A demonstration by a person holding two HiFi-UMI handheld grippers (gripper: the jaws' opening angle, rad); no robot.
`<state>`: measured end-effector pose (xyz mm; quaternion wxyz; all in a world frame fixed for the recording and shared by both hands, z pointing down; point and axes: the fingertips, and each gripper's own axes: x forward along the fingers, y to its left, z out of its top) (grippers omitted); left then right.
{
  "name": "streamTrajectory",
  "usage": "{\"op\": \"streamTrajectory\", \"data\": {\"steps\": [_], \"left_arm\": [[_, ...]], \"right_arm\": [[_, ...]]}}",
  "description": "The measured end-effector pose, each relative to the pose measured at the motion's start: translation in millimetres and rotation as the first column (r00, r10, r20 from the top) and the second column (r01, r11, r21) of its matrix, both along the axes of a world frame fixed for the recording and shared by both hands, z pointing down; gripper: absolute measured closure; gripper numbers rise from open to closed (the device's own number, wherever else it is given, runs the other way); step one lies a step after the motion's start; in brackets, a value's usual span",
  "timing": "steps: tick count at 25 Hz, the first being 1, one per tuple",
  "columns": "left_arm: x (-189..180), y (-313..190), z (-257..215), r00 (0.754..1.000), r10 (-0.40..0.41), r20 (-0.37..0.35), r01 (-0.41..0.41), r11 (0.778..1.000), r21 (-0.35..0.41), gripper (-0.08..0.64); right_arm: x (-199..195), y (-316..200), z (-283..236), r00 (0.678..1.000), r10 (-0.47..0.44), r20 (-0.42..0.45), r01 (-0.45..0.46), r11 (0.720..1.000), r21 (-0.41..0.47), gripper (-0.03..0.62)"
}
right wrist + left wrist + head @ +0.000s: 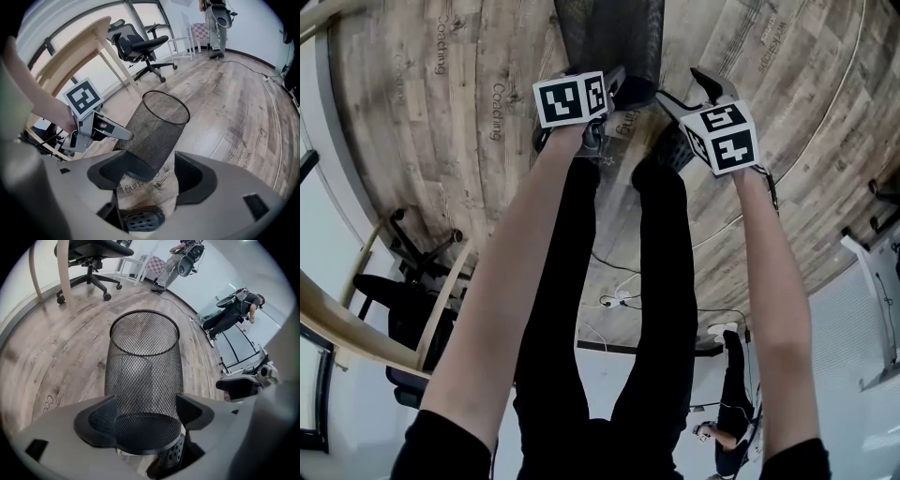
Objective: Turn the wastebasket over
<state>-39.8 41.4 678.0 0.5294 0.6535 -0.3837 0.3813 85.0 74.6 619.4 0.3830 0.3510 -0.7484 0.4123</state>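
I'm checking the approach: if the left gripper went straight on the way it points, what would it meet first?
The wastebasket: its near end already sits between the left gripper's open jaws, so it would most likely hit that first.

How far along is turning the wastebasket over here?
Done: the wastebasket appears to lie on its side on the floor, mouth pointing away. In hand: the left gripper has its jaws open either side of the base end, with no grip evident; the right gripper is open, just short of the base. Remaining: closing on it and tipping it the rest of the way.
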Motion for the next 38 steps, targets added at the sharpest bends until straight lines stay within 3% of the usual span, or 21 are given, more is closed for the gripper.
{"op": "streamTrajectory", "data": {"steps": [9, 13, 16, 20, 25, 30, 38], "left_arm": [[-5, -1, 1, 0.999, 0.003, -0.037, -0.003, 1.000, -0.004, 0.170], [-6, 0, 2, 0.999, -0.002, -0.046, 0.001, 1.000, -0.014, 0.170], [-6, 1, 2, 0.999, 0.003, -0.051, -0.004, 1.000, -0.022, 0.170], [-3, 1, 2, 0.999, 0.010, -0.036, -0.011, 0.999, -0.032, 0.170], [0, 0, 1, 1.000, 0.015, -0.023, -0.015, 1.000, -0.023, 0.170], [-2, 0, 0, 1.000, 0.011, -0.029, -0.012, 1.000, -0.015, 0.170], [1, 1, 0, 1.000, 0.011, -0.028, -0.011, 1.000, -0.007, 0.170]], "right_arm": [[-3, -45, 0, 0.996, -0.086, -0.006, 0.087, 0.996, 0.037, 0.259], [-10, -80, 1, 0.983, -0.181, -0.020, 0.182, 0.981, 0.064, 0.260], [-20, -105, -1, 0.959, -0.280, -0.048, 0.283, 0.955, 0.089, 0.259], [-27, -135, 1, 0.900, -0.419, -0.119, 0.433, 0.891, 0.137, 0.261], [-35, -159, 5, 0.851, -0.503, -0.153, 0.523, 0.839, 0.149, 0.266], [-41, -171, 6, 0.834, -0.532, -0.144, 0.550, 0.824, 0.136, 0.298], [-50, -172, 15, 0.809, -0.569, -0.147, 0.587, 0.795, 0.155, 0.415]]}}
